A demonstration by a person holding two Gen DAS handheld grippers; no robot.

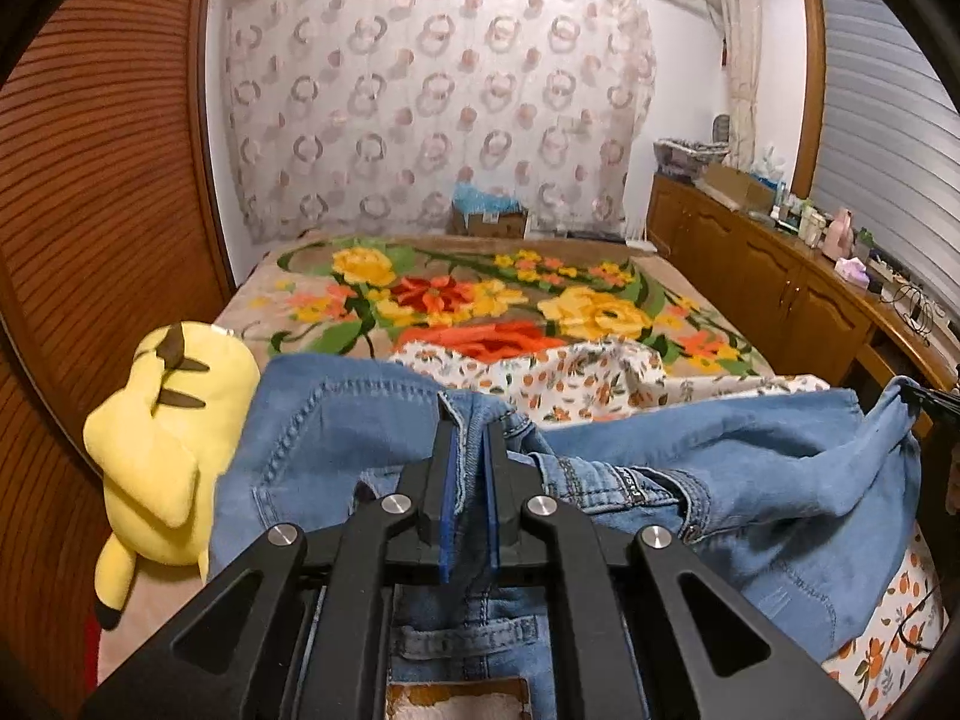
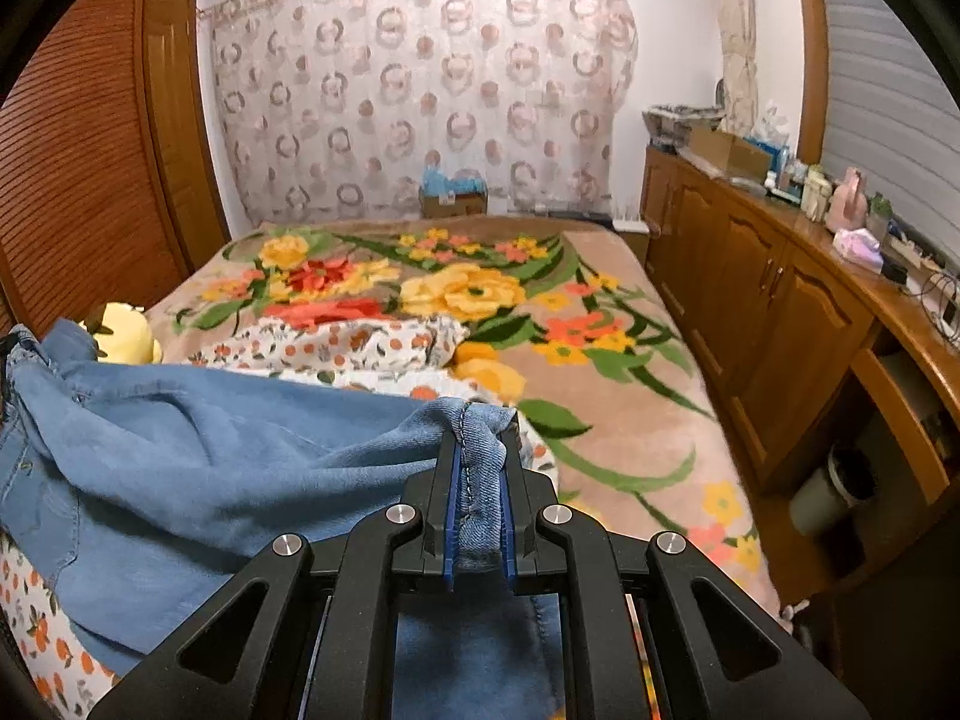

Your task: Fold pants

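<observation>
Black linkage arms fill the foreground as the left gripper [image 1: 469, 438] pinches a stitched edge of the blue denim pants [image 1: 750, 468] between its blue pads, jaws drawn narrow on the cloth. The right gripper [image 2: 480, 450] is likewise clamped tight on a bunched, seamed edge of the same pants [image 2: 210, 456], so the garment hangs stretched between the two, lifted over the near end of the bed. Beneath and beyond the denim lies a white cloth printed with orange fruit [image 1: 570, 378], rumpled on a beige floral blanket [image 2: 630, 372] that covers the bed. A yellow plush toy [image 1: 162, 450] rests at the bed's left edge, just beside the pants and against a louvred wooden wardrobe [image 1: 102, 192]. A wooden cabinet [image 2: 768, 312] cluttered with bottles and boxes runs along the right wall; a patterned curtain [image 1: 432, 96] hangs at the far end.
</observation>
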